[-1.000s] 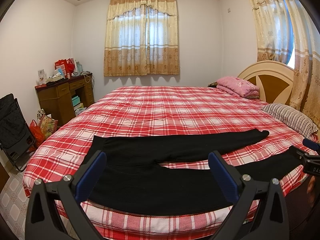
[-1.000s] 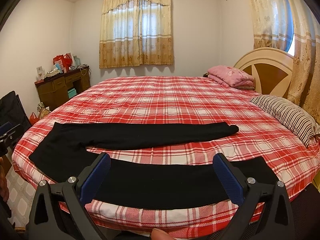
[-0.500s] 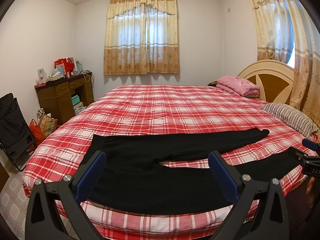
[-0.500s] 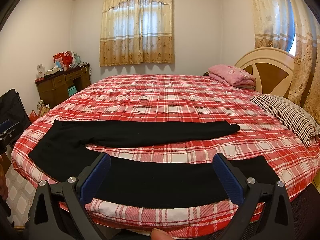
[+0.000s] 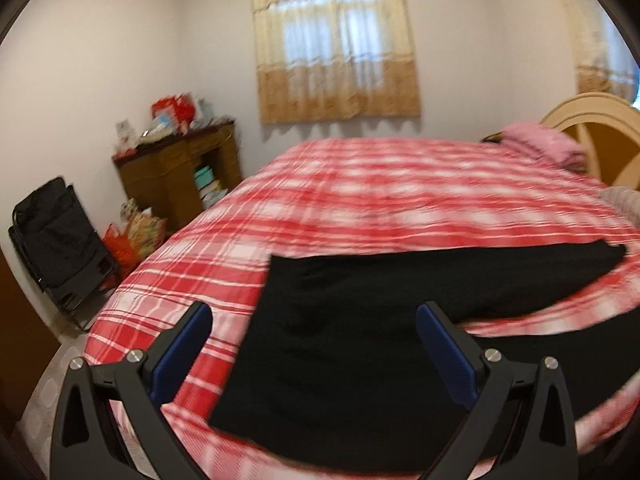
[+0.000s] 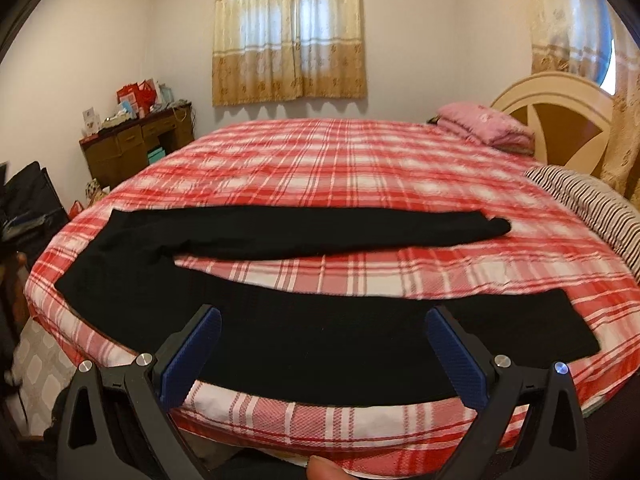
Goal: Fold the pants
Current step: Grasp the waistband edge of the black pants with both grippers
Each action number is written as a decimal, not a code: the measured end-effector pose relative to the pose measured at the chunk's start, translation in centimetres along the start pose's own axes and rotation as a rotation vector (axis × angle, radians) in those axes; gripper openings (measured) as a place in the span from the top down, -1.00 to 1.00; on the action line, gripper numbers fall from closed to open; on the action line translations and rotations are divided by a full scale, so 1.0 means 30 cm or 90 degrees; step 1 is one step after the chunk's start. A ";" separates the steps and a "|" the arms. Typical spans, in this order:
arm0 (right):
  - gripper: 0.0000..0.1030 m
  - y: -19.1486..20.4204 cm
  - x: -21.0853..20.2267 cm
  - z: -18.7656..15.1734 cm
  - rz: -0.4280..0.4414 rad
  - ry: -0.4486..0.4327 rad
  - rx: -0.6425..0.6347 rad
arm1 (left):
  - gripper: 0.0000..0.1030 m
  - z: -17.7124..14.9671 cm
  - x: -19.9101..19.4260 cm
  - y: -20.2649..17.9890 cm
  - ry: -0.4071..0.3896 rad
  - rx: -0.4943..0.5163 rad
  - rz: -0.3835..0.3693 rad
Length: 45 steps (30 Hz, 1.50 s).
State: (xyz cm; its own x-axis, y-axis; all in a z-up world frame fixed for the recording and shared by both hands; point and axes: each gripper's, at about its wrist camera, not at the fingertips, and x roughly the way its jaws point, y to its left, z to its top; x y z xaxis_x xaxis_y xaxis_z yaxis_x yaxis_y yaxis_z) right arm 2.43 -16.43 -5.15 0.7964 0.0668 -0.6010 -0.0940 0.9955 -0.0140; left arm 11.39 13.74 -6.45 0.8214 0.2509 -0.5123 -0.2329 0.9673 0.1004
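Observation:
Black pants [image 6: 280, 320] lie flat on the red plaid bed [image 6: 340, 168], waist to the left, two legs spread toward the right. In the blurred left wrist view the pants [image 5: 340, 340] fill the lower middle, waist edge nearest. My left gripper [image 5: 314, 350] is open and empty, just above the waist end. My right gripper [image 6: 324, 354] is open and empty, hovering over the near leg at the bed's front edge. The far leg's end [image 6: 492, 226] lies mid-bed.
A striped pillow [image 6: 592, 204] and pink folded bedding [image 6: 484, 122] lie by the headboard [image 6: 560, 116] at right. A wooden desk [image 6: 132, 144] with clutter, bags and a black folding chair [image 5: 56, 240] stand at left. A thumb [image 6: 324, 468] shows at the bottom.
My left gripper has swung left and closer to the waist end of the pants; its view is now blurred. My right gripper has moved slightly forward and down toward the near leg.

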 end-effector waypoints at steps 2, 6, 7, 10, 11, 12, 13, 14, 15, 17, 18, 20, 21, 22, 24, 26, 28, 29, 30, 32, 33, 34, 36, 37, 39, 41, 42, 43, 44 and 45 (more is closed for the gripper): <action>-0.98 0.000 0.051 -0.023 -0.003 0.020 -0.003 | -1.00 0.014 0.107 0.048 0.022 0.006 0.018; -0.98 -0.011 0.105 -0.055 -0.006 0.035 0.021 | -1.00 0.041 0.275 0.092 0.058 0.017 0.020; -0.98 -0.015 0.119 -0.061 -0.002 0.039 0.032 | -1.00 0.052 0.325 0.093 0.069 0.025 0.019; -0.97 -0.025 0.154 -0.071 -0.001 0.052 0.055 | -0.84 0.073 0.419 0.083 0.093 0.047 0.010; -0.96 -0.027 0.165 -0.072 0.000 0.056 0.058 | -0.77 0.079 0.449 0.080 0.104 0.057 0.010; -0.95 -0.027 0.177 -0.075 -0.001 0.059 0.061 | -0.66 0.087 0.493 0.075 0.118 0.064 0.002; -0.86 -0.025 0.188 -0.077 -0.001 0.064 0.060 | -0.63 0.091 0.523 0.079 0.125 0.063 -0.003; -0.76 -0.021 0.195 -0.078 -0.001 0.071 0.057 | -0.61 0.096 0.567 0.084 0.144 0.059 -0.016; -0.70 -0.018 0.209 -0.078 0.001 0.083 0.054 | -0.55 0.102 0.598 0.093 0.157 0.051 -0.021; -0.50 -0.018 0.230 -0.074 0.000 0.097 0.049 | -0.46 0.114 0.650 0.118 0.176 0.036 -0.031; -0.49 -0.020 0.235 -0.071 -0.001 0.100 0.047 | -0.42 0.116 0.667 0.129 0.185 0.026 -0.041; -0.47 -0.023 0.242 -0.063 -0.005 0.098 0.043 | -0.28 0.116 0.692 0.151 0.198 0.005 -0.061; -0.36 -0.025 0.247 -0.055 -0.006 0.097 0.040 | -0.20 0.114 0.701 0.158 0.206 -0.004 -0.077; -0.28 -0.028 0.254 -0.046 -0.007 0.099 0.036 | -0.19 0.112 0.710 0.158 0.211 -0.009 -0.088; -0.27 -0.037 0.270 -0.031 -0.014 0.100 0.032 | -0.19 0.103 0.716 0.160 0.214 -0.014 -0.103; -0.27 -0.048 0.285 -0.015 -0.018 0.103 0.032 | -0.17 0.092 0.715 0.161 0.217 -0.018 -0.116; -0.27 -0.059 0.292 0.001 -0.022 0.104 0.036 | -0.07 0.100 0.729 0.162 0.220 -0.030 -0.140; -0.27 -0.061 0.296 0.009 -0.024 0.102 0.036 | -0.07 0.097 0.716 0.160 0.217 -0.031 -0.154; -0.27 -0.062 0.300 0.012 -0.026 0.100 0.036 | -0.03 0.095 0.715 0.155 0.216 -0.025 -0.155; -0.27 -0.062 0.311 0.023 -0.029 0.100 0.032 | 0.20 0.091 0.729 0.145 0.225 -0.012 -0.153; -0.26 -0.064 0.317 0.030 -0.031 0.100 0.031 | 0.31 0.087 0.741 0.142 0.230 -0.010 -0.157; -0.26 -0.064 0.321 0.037 -0.031 0.100 0.029 | 0.32 0.084 0.747 0.143 0.234 -0.014 -0.155; -0.10 -0.070 0.327 0.057 -0.033 0.093 0.018 | 0.46 0.086 0.753 0.154 0.232 -0.029 -0.164; 0.02 -0.078 0.332 0.072 -0.040 0.093 0.007 | 0.51 0.086 0.755 0.157 0.232 -0.032 -0.171; 0.07 -0.113 0.344 0.101 -0.050 0.094 0.003 | 0.68 0.083 0.757 0.161 0.230 -0.039 -0.190; 0.19 -0.181 0.362 0.146 -0.067 0.097 0.011 | 0.70 0.083 0.754 0.164 0.226 -0.043 -0.202; 0.19 -0.216 0.370 0.166 -0.077 0.099 0.019 | 0.71 0.083 0.754 0.163 0.224 -0.043 -0.203; 0.19 -0.265 0.380 0.192 -0.089 0.099 0.031 | 0.71 0.080 0.753 0.161 0.224 -0.044 -0.202; 0.19 -0.309 0.391 0.212 -0.101 0.098 0.042 | 0.71 0.079 0.753 0.161 0.222 -0.045 -0.203; 0.19 -0.354 0.402 0.232 -0.114 0.096 0.051 | 0.71 0.078 0.754 0.161 0.222 -0.046 -0.203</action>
State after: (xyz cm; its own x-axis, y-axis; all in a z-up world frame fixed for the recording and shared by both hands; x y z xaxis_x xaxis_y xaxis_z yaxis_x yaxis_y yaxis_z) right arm 17.19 -25.73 -6.68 0.6969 -0.1158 -0.7078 0.0926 0.9931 -0.0713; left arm 30.06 24.17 -15.56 0.6368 -0.0975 -0.7649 -0.0429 0.9860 -0.1613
